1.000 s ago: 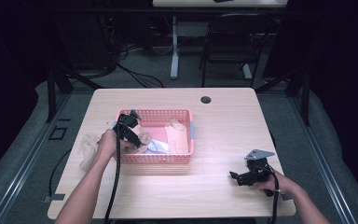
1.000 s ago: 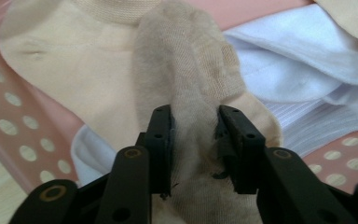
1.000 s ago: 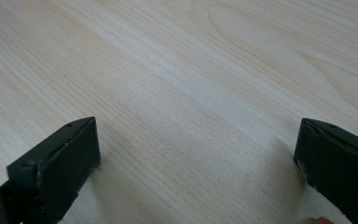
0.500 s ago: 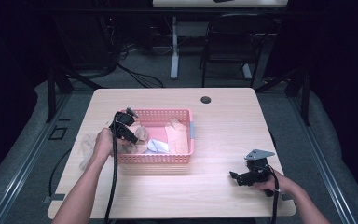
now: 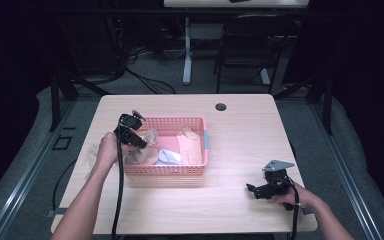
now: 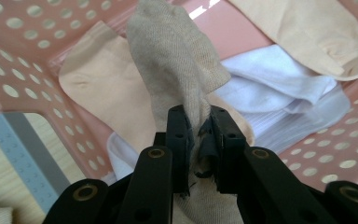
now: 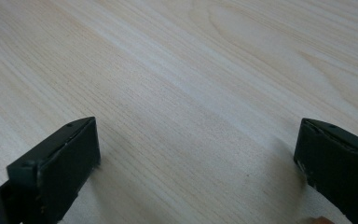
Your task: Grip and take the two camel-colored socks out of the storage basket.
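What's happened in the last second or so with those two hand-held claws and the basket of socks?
The left gripper has just been closing and now pinches a beige sock, lifting it a little above the pink basket. The right gripper stayed put, jaws open over the bare table. The other socks and the basket lie as before.

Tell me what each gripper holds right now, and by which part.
The left gripper pinches the tan sock at a bunched fold over the pink basket. The right gripper holds nothing; its jaws stand open.

Left gripper (image 5: 141,136) is pinching tight, jaws clamped, forearm reaching in from below; right gripper (image 5: 254,190) is resting low, jaws gaping wide, hand (image 5: 292,196) gripping behind it.
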`<state>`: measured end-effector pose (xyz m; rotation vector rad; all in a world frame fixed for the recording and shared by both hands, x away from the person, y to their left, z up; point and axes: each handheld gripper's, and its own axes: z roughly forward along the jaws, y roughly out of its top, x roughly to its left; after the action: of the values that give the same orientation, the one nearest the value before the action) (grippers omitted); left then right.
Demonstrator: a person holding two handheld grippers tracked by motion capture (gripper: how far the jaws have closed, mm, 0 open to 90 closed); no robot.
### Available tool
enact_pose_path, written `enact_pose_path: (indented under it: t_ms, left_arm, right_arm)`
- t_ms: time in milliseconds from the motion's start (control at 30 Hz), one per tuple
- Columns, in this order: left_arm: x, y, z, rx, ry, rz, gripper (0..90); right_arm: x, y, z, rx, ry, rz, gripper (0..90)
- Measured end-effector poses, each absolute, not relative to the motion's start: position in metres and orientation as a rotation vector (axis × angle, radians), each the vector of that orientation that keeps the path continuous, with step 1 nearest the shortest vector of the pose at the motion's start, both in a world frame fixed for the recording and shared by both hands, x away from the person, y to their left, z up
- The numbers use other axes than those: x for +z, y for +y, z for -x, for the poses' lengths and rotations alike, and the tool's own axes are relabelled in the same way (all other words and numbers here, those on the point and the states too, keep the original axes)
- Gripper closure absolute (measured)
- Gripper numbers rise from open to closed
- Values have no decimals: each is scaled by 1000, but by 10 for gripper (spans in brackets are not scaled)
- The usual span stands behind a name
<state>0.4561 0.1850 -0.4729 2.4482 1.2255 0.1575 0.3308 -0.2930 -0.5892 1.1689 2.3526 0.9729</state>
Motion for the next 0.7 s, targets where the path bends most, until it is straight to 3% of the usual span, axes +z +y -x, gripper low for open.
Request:
enact_pose_path:
  t_ms: [700]
  left_arm:
    - [-431,190,-446,186,1158,-2397,796]
  right_arm:
    - [-589,-294,-331,967,2359,-1156,0]
